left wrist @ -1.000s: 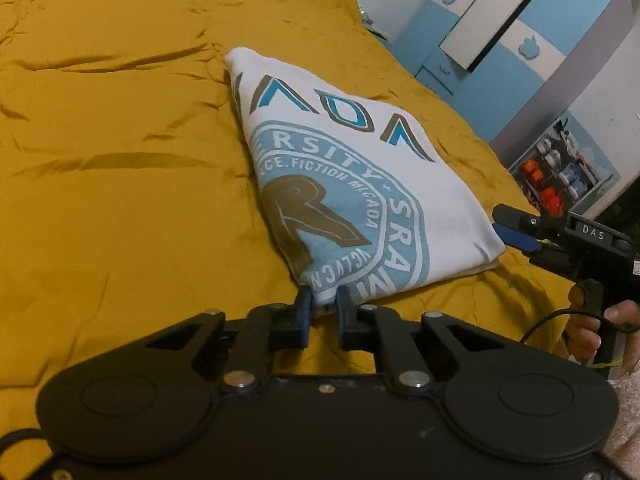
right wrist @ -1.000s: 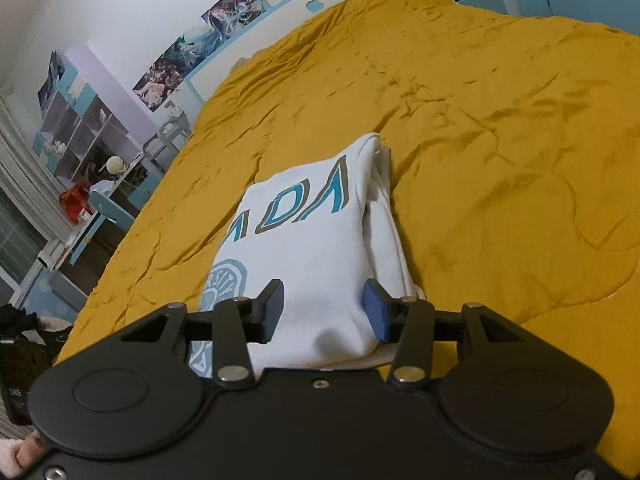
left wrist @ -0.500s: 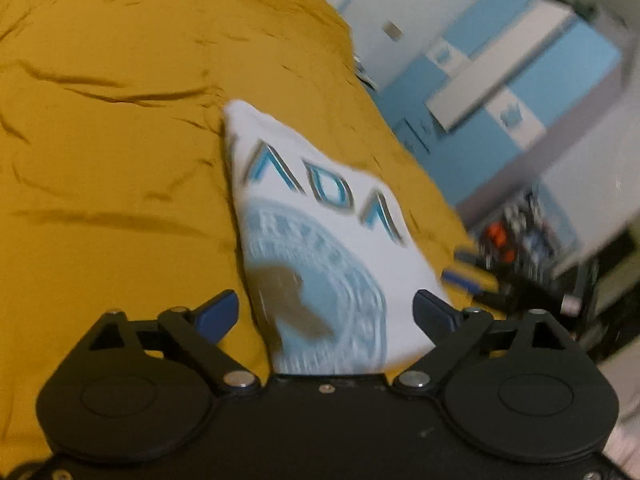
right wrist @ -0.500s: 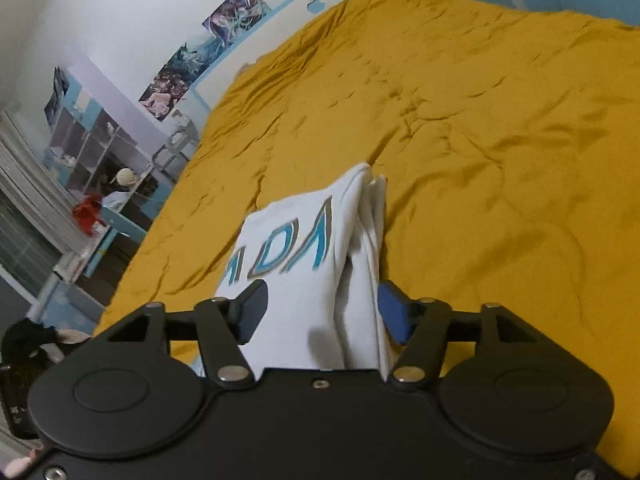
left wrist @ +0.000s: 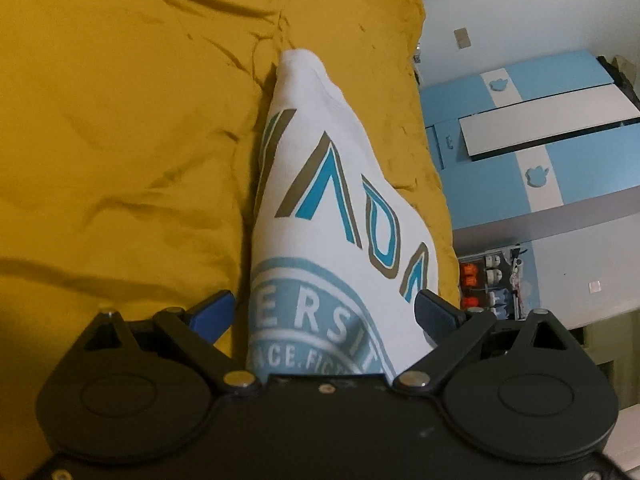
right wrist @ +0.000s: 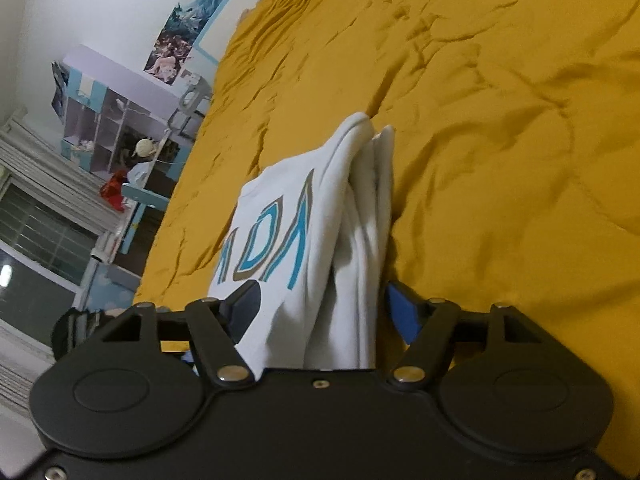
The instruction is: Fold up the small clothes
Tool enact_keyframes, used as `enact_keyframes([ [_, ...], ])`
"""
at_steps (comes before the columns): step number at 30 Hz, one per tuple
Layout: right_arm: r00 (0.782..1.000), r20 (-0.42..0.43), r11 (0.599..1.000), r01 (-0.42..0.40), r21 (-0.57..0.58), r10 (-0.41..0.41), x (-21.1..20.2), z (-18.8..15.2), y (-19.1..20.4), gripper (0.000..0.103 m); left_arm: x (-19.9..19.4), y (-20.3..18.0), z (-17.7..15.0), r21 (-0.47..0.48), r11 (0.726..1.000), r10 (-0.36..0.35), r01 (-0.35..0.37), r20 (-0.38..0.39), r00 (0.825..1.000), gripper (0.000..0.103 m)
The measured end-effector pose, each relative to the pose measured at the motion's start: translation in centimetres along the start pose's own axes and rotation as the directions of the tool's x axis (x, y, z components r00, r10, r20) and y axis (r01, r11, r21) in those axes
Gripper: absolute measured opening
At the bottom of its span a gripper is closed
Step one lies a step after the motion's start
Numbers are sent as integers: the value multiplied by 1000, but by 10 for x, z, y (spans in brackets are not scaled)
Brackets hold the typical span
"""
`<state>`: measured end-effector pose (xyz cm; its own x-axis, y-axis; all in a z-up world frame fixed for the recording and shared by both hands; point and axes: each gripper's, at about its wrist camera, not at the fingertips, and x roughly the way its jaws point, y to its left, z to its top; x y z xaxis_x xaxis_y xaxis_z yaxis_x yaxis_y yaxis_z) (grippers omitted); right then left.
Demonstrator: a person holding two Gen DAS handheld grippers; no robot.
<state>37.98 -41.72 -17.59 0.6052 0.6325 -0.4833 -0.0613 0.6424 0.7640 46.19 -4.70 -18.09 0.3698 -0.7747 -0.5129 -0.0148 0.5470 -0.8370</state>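
Both claws gape wide, gripping nothing: the left gripper [left wrist: 326,314] and right gripper [right wrist: 320,308] each straddle one folded white shirt [left wrist: 320,216] lying on the yellow quilt [left wrist: 120,140], one cupboard [left wrist: 532,152] beyond.

A rumpled mustard-yellow bedspread [left wrist: 120,128] fills most of both views; beyond its edge stands a blue-and-white wardrobe [left wrist: 552,148] with small animal-shaped cutouts; low shelves [left wrist: 492,280] hold what may be orange and white toys; posters [right wrist: 188,20], a cubby shelf [right wrist: 108,120] and a window [right wrist: 36,240] line the other wall.
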Motion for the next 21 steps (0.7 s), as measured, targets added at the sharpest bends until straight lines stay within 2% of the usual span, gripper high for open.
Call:
enact_keyframes([
  [7, 999, -42, 999, -34, -2, 34, 19, 7, 1, 74, 24, -2, 5, -4, 999, -39, 39, -32, 999, 102],
  [11, 998, -49, 999, -48, 13, 48, 29, 11, -3, 75, 37, -5, 11, 11, 999, -37, 38, -52, 998, 101],
  [14, 997, -52, 997, -63, 39, 65, 35, 12, -7, 75, 41, -5, 9, 35, 999, -20, 23, -58, 998, 90],
  [16, 997, -47, 997, -59, 45, 61, 37, 13, -7, 73, 41, -5, 10, 28, 1000, -3, 4, -56, 998, 68],
  [21, 999, -40, 1000, 14, -11, -14, 38, 11, 7, 50, 38, 0, 12, -19, 1000, 0, -1, -51, 999, 48],
])
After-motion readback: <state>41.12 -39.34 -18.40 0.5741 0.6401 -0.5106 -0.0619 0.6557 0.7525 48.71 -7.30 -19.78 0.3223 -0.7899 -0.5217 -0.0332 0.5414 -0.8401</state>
